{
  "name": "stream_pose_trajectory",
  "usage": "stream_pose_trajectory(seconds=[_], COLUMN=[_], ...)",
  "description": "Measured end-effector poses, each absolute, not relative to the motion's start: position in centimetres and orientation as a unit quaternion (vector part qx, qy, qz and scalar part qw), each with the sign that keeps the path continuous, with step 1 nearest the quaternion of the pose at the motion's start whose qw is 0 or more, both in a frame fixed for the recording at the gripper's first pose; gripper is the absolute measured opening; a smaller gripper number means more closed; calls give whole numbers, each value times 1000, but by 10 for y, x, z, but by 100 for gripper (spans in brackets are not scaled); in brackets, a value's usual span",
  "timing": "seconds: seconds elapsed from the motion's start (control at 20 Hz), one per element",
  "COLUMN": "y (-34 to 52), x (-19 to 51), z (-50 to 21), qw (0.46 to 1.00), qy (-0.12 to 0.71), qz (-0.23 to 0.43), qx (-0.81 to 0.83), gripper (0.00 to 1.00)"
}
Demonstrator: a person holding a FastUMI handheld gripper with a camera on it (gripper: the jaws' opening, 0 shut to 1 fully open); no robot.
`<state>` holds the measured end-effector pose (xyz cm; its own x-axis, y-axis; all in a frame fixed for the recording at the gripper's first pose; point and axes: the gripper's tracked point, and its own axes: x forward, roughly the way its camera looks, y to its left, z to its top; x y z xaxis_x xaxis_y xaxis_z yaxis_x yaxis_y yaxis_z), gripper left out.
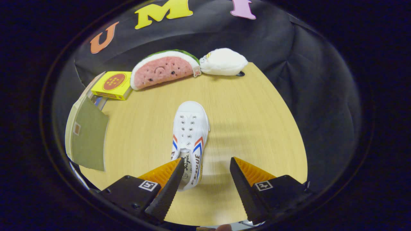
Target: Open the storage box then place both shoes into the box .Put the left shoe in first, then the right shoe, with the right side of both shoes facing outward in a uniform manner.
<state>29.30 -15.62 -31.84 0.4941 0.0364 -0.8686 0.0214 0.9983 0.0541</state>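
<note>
A white canvas shoe with red and blue stripes lies on the wooden table, toe pointing away from me. Its heel end reaches down beside my left finger, partly between the two fingers. My gripper is open above the table, and the right finger stands apart from the shoe. To the left of the shoe stands the storage box, with its olive-green lid or flap tilted up toward me; I cannot see inside it.
At the back of the table lie a watermelon-slice plush and a white plush. A yellow box sits at the back left, beyond the storage box. Black cloth surrounds the table, whose edge curves round on the right.
</note>
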Motion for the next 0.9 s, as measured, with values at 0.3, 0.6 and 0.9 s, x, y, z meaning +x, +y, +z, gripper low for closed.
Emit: stream_pose_trajectory(seconds=[0.3,0.6,0.9], y=[-146,-136,-130], x=[316,328,327], z=[-348,-359,-357], qw=[843,823,813], qy=[537,564,575], qz=[30,63,74], qx=[28,31,64], gripper=[93,80,38])
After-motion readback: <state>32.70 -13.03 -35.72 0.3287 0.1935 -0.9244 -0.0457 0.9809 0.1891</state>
